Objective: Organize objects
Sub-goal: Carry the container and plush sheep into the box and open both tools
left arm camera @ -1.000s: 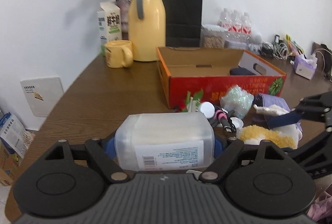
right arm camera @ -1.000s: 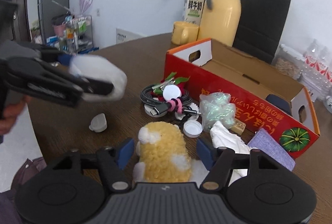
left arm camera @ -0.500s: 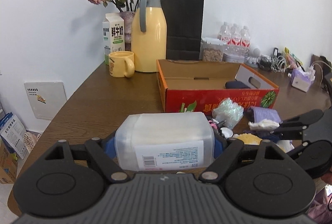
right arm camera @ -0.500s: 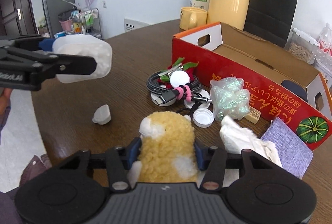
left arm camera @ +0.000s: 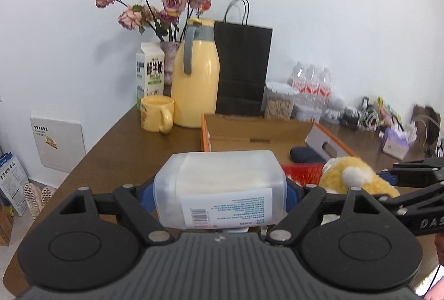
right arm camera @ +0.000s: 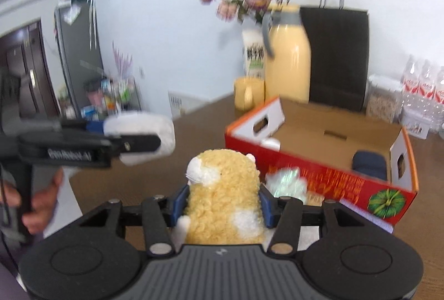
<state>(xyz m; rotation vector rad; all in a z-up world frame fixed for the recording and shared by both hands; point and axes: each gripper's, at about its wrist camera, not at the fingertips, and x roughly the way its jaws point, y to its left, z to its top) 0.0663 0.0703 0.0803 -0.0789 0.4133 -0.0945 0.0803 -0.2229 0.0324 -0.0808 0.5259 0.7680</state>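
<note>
Right wrist: jaws pinch a curly yellow plush toy above the cardboard box.

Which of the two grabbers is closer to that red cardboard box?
The right. The right gripper, clamped on the plush toy, hangs just in front of the red box. The left gripper, holding a plastic container, sits farther back and off to the side.

Black hand-held gripper; blue pads; silver screws; white lettering; bare hand.
</note>
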